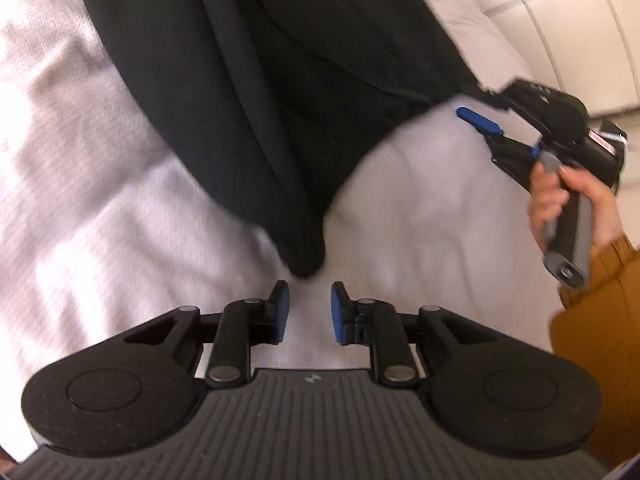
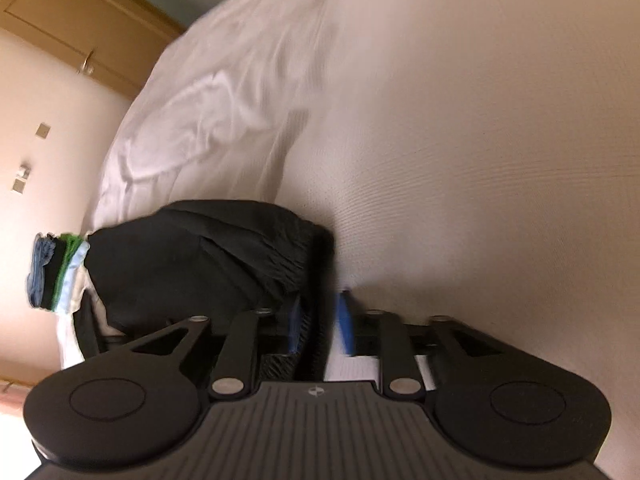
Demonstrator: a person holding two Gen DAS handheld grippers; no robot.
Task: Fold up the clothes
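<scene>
A black garment (image 1: 280, 92) lies on the white bed sheet (image 1: 100, 208), its rounded end reaching down close to my left gripper (image 1: 310, 312). The left gripper is open and empty, its blue pads just short of the cloth. In the left wrist view my right gripper (image 1: 486, 110) meets the garment's right edge; one blue finger shows below the cloth. In the right wrist view the right gripper (image 2: 320, 324) has the black garment (image 2: 192, 264) between its blue pads, with a gap still showing.
A stack of folded clothes (image 2: 56, 272) in blue, black, green and white sits past the garment. A rumpled white duvet (image 2: 224, 100) lies beyond. A wooden cupboard (image 2: 80, 12) and wall stand behind. Tiled floor (image 1: 560, 20) borders the bed.
</scene>
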